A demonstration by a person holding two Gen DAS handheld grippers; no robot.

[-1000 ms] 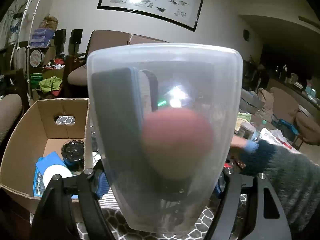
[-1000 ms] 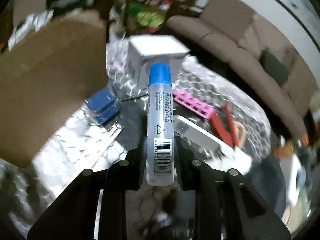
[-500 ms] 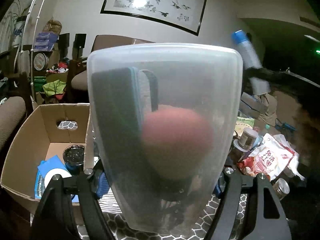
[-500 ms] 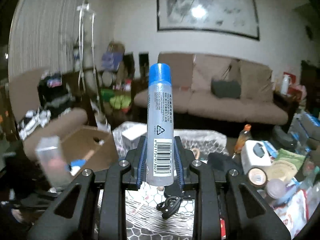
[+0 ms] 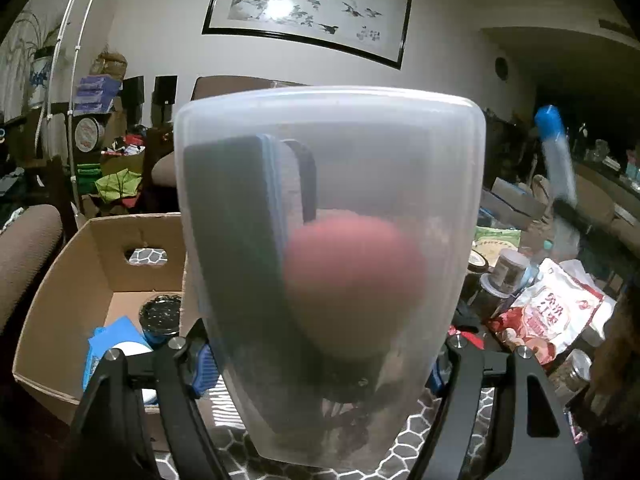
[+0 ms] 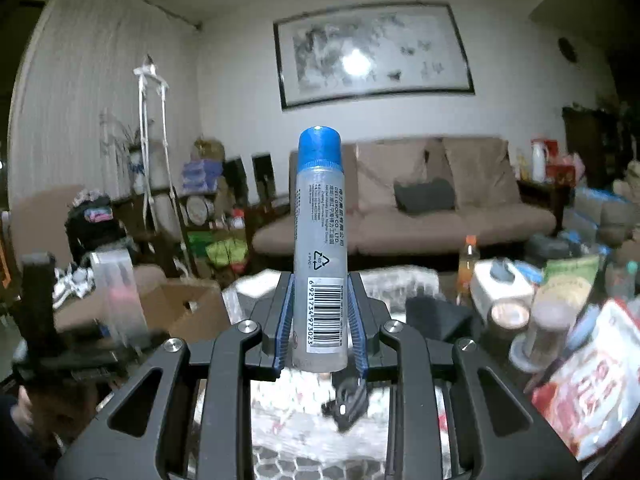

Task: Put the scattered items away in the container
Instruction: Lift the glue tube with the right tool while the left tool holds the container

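My left gripper (image 5: 322, 360) is shut on a translucent plastic tub (image 5: 328, 184), held upright close to the lens. A pink round thing (image 5: 352, 280) and a dark flat block (image 5: 236, 240) show blurred through its wall. Below and left sits an open cardboard box (image 5: 56, 280) holding a black-lidded jar (image 5: 160, 314) and blue items (image 5: 116, 336). My right gripper (image 6: 320, 320) is shut on a clear glue stick (image 6: 319, 240) with a blue cap, standing upright in the air. The left wrist view shows this glue stick (image 5: 556, 160) at the far right. The tub (image 6: 116, 296) and box (image 6: 180, 308) appear at the left of the right wrist view.
A red and white snack bag (image 5: 556, 320) and several jars (image 5: 508, 276) crowd the table's right side. A black clip (image 6: 348, 400) lies on the patterned cloth just beyond my right fingers. An orange bottle (image 6: 468, 256) and a brown sofa (image 6: 440, 220) stand behind.
My right gripper rose and swung up from looking down at the table to facing the sofa, still holding the glue stick. The left gripper and tub stayed put.
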